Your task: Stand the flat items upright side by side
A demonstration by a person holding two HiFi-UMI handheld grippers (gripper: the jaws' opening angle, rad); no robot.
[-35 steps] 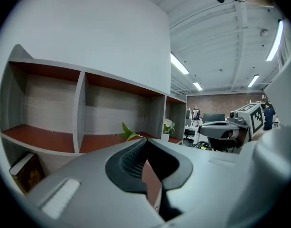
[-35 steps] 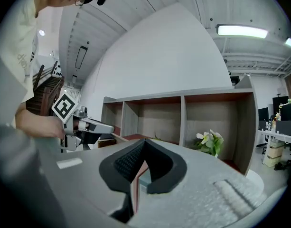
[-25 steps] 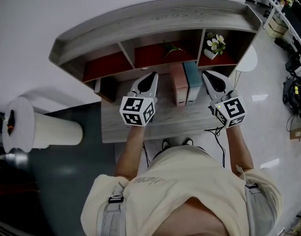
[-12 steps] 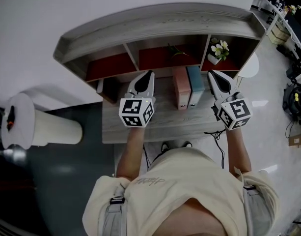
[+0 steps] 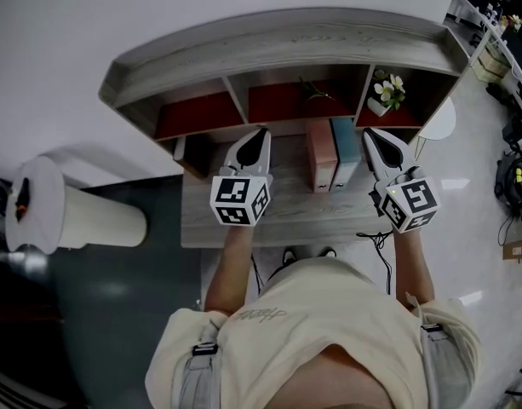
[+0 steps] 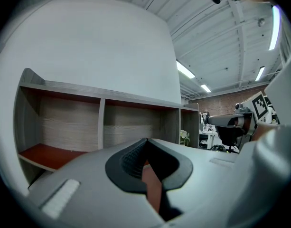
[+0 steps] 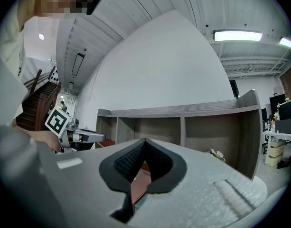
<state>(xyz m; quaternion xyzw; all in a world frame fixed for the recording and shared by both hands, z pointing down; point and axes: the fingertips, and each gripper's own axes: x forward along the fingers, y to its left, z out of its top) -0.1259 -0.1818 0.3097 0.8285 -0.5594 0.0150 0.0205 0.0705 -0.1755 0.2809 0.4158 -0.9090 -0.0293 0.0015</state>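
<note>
The pink item (image 5: 321, 156) and teal item (image 5: 345, 150) are standing upright and touching on the counter (image 5: 286, 216), to the right of the left gripper (image 5: 261, 131) and just left of the right gripper (image 5: 369, 132). Both grippers are staying pressed together on nothing, so they are best backing off level without brushing the pair. Since a second ago the left gripper is sitting slightly farther from the pink item, while the right is barely shifting.

A grey wooden shelf unit (image 5: 278, 37) with three red-floored compartments stands on a matching desk (image 5: 286, 220) against a plain white wall (image 5: 56, 41). Left of the unit are dark floor (image 5: 116, 288) and a white cylinder (image 5: 90, 222). Right of it are pale glossy floor (image 5: 482, 254) and a round white table (image 5: 439, 122). Ceiling strip lights (image 7: 237, 35) glow above it.
</note>
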